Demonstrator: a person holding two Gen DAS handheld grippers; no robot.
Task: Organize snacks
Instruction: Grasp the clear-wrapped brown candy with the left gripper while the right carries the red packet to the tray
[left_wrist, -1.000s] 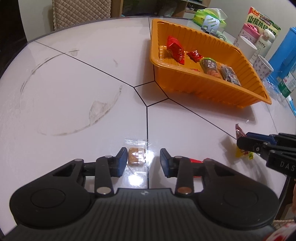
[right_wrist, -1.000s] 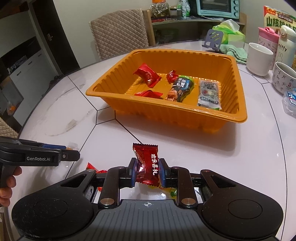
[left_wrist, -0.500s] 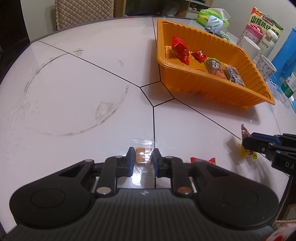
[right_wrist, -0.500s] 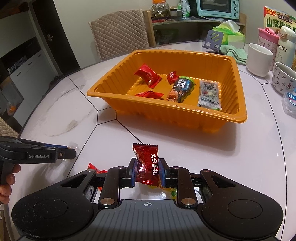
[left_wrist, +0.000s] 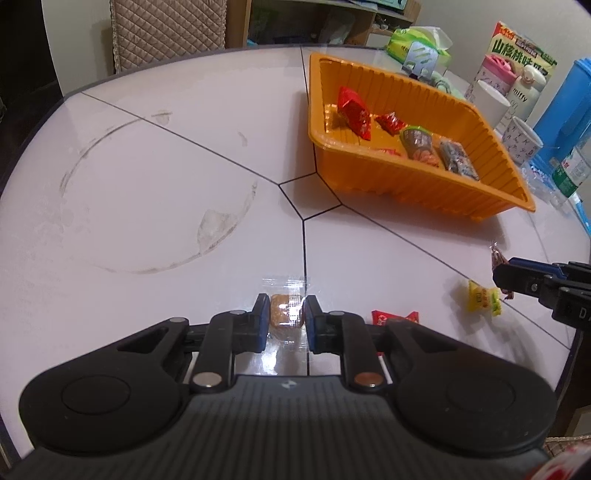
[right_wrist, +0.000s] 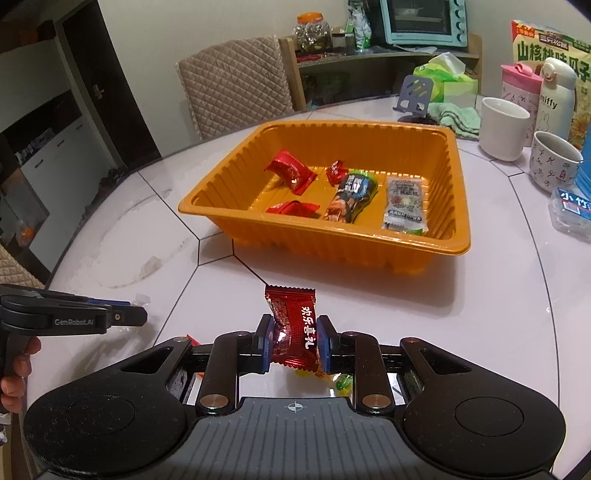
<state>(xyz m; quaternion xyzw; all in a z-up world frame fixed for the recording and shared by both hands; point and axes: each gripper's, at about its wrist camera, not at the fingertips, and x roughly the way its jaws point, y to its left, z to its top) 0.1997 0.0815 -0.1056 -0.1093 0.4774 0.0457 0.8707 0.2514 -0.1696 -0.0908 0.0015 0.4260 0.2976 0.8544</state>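
Now | L gripper (left_wrist: 286, 318): biscuit (left_wrist: 285, 314) is clamped, low at table (left_wrist: 147, 192) | R gripper (right_wrist: 293, 341): red candy (right_wrist: 293, 328) is clamped | tray (right_wrist: 424, 242): snacks are inside

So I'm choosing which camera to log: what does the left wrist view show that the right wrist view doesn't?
Left wrist only: the left gripper shut on a clear-wrapped brown snack, a yellow candy lying whole on the table, and a blue container.
Right wrist only: the right gripper shut on a dark red candy, a toaster oven, and a hand.
Both: the orange tray holding five snacks, and the white mug.
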